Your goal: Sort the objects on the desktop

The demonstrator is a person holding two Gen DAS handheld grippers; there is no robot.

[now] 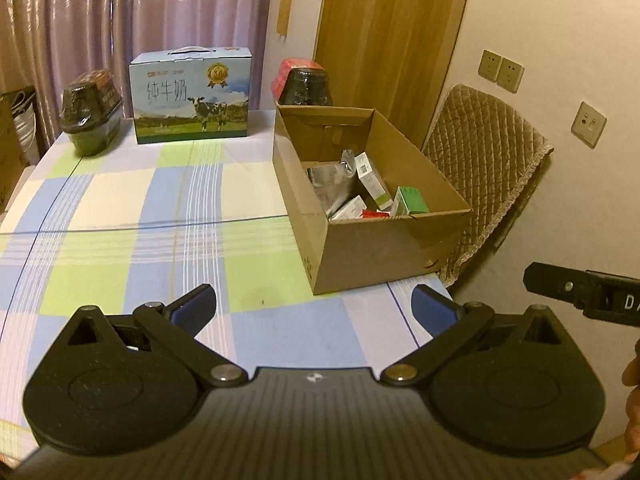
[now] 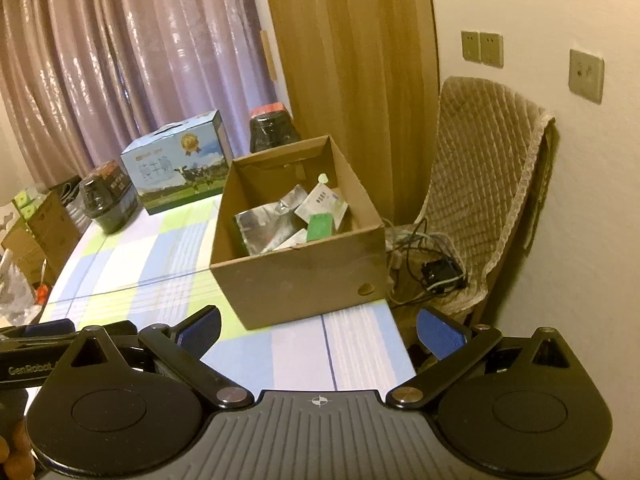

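An open cardboard box (image 1: 384,248) (image 2: 296,280) stands at the right side of the checked tablecloth (image 1: 140,216) (image 2: 160,248). Inside it lie a silver foil pouch (image 1: 332,184) (image 2: 268,228), small white cartons (image 1: 372,180) (image 2: 324,202) and a green carton (image 1: 412,200) (image 2: 320,226). My left gripper (image 1: 314,310) hovers over the near table edge, open and empty, short of the box. My right gripper (image 2: 320,332) is open too, with nothing between its blue pads, just in front of the box. Part of the right gripper's black body (image 1: 588,292) shows at the right edge of the left wrist view.
A blue milk carton case (image 1: 192,96) (image 2: 176,172) stands at the back. Dark wrapped jars sit at the back left (image 1: 90,112) (image 2: 108,200) and behind the box (image 1: 306,84) (image 2: 272,128). A quilt-covered chair (image 1: 480,168) (image 2: 480,184) with cables (image 2: 432,264) stands right of the table. Curtains hang behind.
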